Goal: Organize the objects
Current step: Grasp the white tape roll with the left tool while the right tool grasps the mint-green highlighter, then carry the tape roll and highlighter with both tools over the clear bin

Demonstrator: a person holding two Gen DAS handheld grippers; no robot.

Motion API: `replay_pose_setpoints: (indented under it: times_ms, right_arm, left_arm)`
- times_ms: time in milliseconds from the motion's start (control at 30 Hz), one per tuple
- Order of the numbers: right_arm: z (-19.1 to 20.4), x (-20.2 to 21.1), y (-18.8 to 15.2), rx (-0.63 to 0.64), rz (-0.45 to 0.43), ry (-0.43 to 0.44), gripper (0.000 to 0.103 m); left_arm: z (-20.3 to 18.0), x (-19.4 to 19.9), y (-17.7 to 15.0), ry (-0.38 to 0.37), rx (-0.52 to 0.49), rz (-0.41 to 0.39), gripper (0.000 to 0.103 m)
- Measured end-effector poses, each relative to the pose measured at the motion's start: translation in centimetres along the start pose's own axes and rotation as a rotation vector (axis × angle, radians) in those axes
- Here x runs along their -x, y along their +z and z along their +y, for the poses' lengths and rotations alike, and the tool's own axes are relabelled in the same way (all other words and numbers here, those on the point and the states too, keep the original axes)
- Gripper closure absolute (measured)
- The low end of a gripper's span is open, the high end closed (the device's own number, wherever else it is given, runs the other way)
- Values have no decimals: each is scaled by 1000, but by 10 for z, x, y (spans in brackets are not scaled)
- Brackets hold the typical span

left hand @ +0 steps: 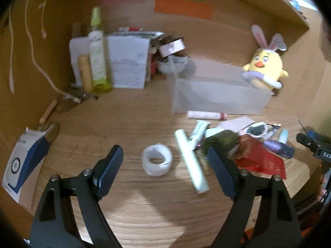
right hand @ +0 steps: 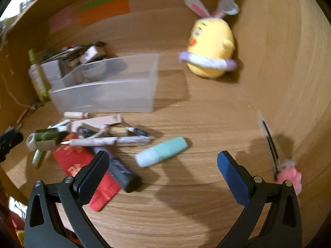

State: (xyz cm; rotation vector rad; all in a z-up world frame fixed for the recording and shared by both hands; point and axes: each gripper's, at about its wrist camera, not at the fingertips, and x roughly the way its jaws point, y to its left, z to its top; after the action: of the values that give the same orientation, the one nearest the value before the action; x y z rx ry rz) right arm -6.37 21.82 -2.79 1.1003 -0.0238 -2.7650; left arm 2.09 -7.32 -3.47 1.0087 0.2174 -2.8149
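Observation:
A clear plastic bin (left hand: 219,95) (right hand: 107,91) stands on the wooden desk, with nothing seen inside it. In front of it lies a pile of pens, tubes and a red packet (left hand: 262,161) (right hand: 82,165). A white tape roll (left hand: 157,160) lies between my left gripper's fingers, which are open above it (left hand: 165,159). A pale green tube (left hand: 191,161) lies beside the roll. My right gripper (right hand: 163,163) is open and empty above a mint highlighter (right hand: 162,152) and a dark purple tube (right hand: 122,172).
A yellow plush chick (left hand: 264,66) (right hand: 211,47) sits at the back right. Bottles and white boxes (left hand: 115,62) stand at the back left. A blue and white box (left hand: 22,161) leans at the left wall. A pink charm (right hand: 289,175) lies by the right wall.

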Motion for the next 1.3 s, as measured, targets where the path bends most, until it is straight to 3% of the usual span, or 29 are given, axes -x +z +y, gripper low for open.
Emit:
replay_pose_setpoints:
  times_ms: [267,400,467,600,667,900,1300]
  right_arm:
    - [-5,-32,5,-78,75,48,22]
    - [4,-45,5,-55,107,47,38]
    - [9,-45,3,-23,94,10,45]
    - [8,-44,0,-5,78,-28,67]
    - [4,-44,-1,2,73,-42,78]
    - [-11,-36,3,-2,44,-53,80]
    - [10,8,66,43,-167,50,80]
  left_arm:
    - [12,-26,-2,12,48,67,29]
    - [9,-35,-2,22,34,81,35]
    - [7,-39,-3,28,16,94,42]
    - [5,-50,-3,22,16,118,64]
    - [7,-51,-2,25,28,109,65]
    - [9,-36,6,42,22,50,65]
    - [-20,-15,73,-35,-49,-95,65]
